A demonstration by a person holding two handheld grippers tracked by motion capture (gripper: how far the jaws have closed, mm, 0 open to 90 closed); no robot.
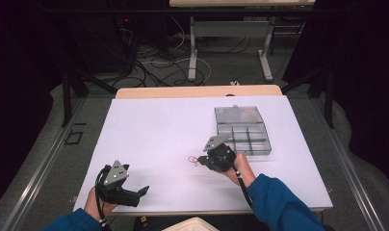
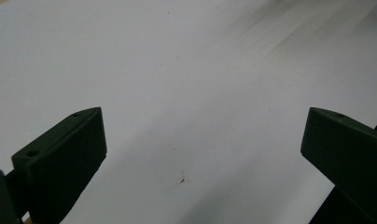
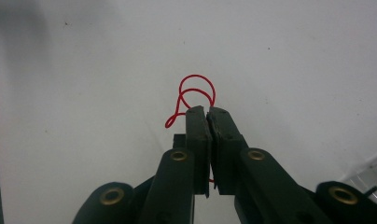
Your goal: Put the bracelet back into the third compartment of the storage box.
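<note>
Looping out past jaw tips, red wire (image 3: 192,95) sits pinched in right gripper (image 3: 207,111), jaws pressed tight together on it. Wire curls over white surface (image 1: 154,139), near middle, just left of right gripper (image 1: 205,160) in high view. Clear compartment box (image 1: 241,130) close behind that gripper. Left gripper (image 1: 143,191) well apart at near-left edge, jaws spread wide, nothing between, white surface beneath.
</note>
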